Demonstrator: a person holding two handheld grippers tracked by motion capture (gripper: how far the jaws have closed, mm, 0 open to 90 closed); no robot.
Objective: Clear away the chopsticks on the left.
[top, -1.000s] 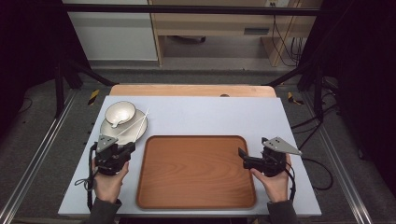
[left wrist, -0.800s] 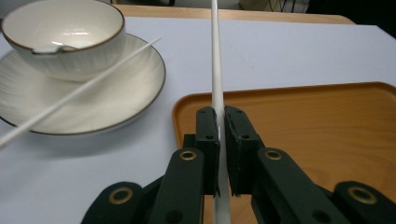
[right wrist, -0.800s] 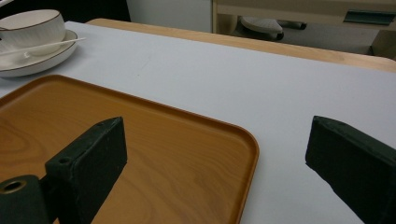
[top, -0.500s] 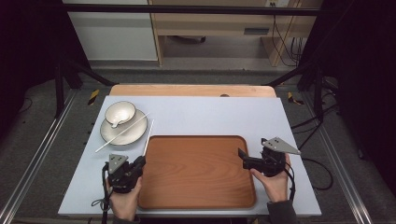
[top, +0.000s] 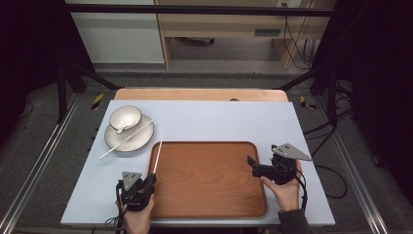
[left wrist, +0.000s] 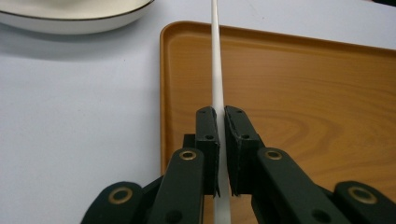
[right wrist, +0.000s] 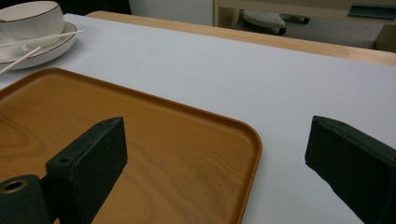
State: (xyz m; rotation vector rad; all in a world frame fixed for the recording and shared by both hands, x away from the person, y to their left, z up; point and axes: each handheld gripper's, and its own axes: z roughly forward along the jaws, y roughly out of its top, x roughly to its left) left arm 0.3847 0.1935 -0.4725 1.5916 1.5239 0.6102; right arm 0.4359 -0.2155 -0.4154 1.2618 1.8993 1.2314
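Spanning dim room, pale table (top: 219,117).

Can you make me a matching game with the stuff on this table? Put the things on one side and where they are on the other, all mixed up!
Things:
1. chopstick
2. bowl
3. tray
4. second chopstick

Places:
A. sits on the plate
B. lies across the plate
C. lies flat on the table between both hands
D. pinched in the left gripper

Pairs: 1-D, 2-A, 3-C, 4-B
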